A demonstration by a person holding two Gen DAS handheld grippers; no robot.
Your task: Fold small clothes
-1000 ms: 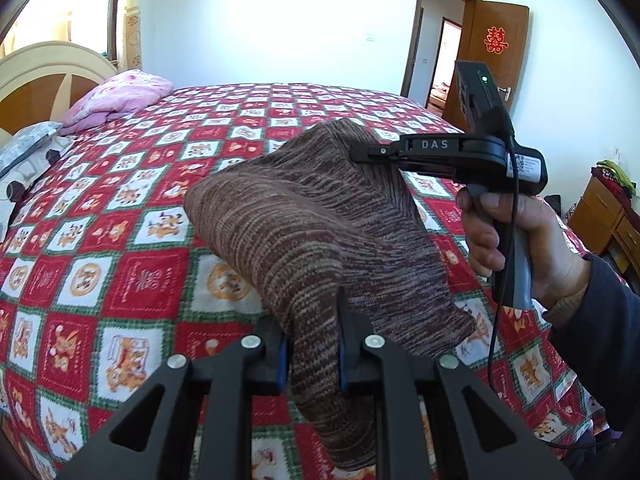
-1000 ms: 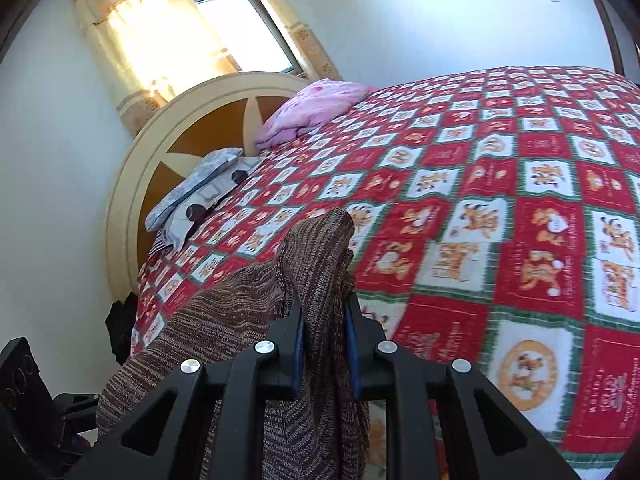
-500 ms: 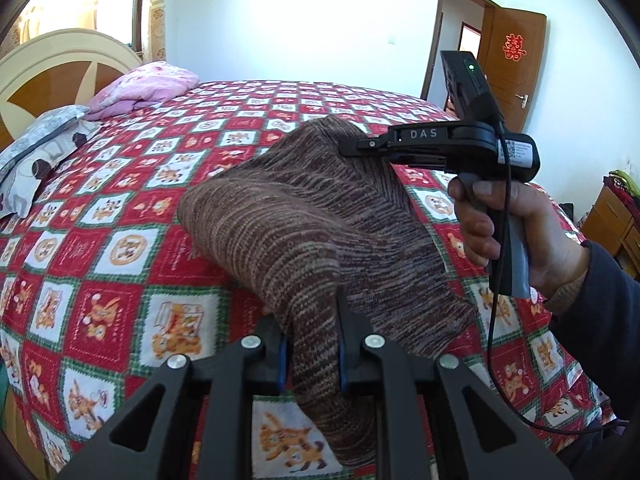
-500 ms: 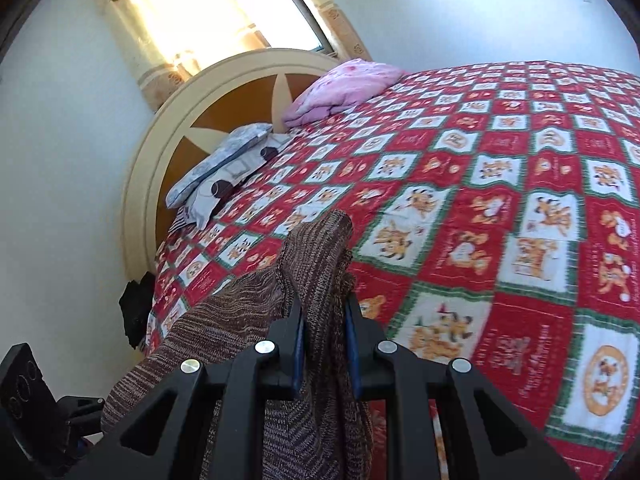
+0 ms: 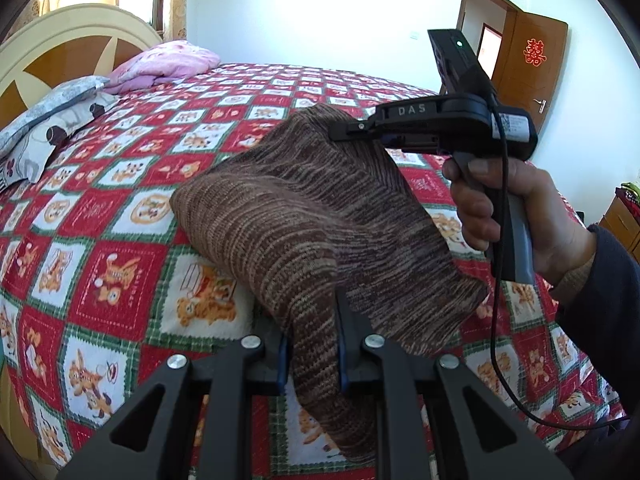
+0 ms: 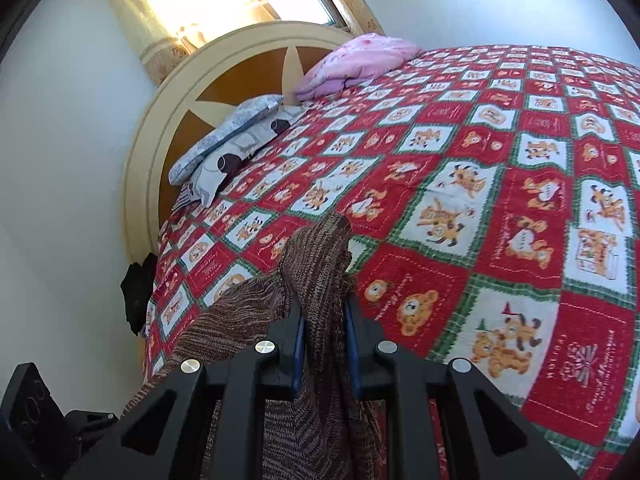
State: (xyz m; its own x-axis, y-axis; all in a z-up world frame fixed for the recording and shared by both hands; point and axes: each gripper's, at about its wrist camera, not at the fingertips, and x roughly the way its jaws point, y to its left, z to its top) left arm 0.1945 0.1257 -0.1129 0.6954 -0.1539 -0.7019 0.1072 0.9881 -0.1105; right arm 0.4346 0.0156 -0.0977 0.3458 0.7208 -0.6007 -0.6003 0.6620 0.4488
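A brown striped knit garment (image 5: pixel 304 216) hangs folded in the air above the bed, stretched between both grippers. My left gripper (image 5: pixel 311 354) is shut on its near corner, the blue pads pressing the cloth. In the left wrist view the right gripper (image 5: pixel 340 134) pinches the far upper corner, held by a person's hand (image 5: pixel 516 212). From the right wrist camera, that gripper (image 6: pixel 325 336) is shut on a bunch of the knit garment (image 6: pixel 320 264), which drapes down to the lower left towards the left gripper's body (image 6: pixel 44 428).
The bed carries a red, white and green patchwork quilt (image 5: pixel 100 280) with cartoon animals. A pink folded blanket (image 5: pixel 164 66) and grey patterned pillows (image 5: pixel 52 120) lie by the round headboard (image 6: pixel 240 76). A wooden door (image 5: pixel 528 68) and a dresser (image 5: pixel 620 220) stand at the right.
Both grippers have carried the garment sideways and slightly down over the quilt; the headboard and pillows have come further into view. Both grips are unchanged.
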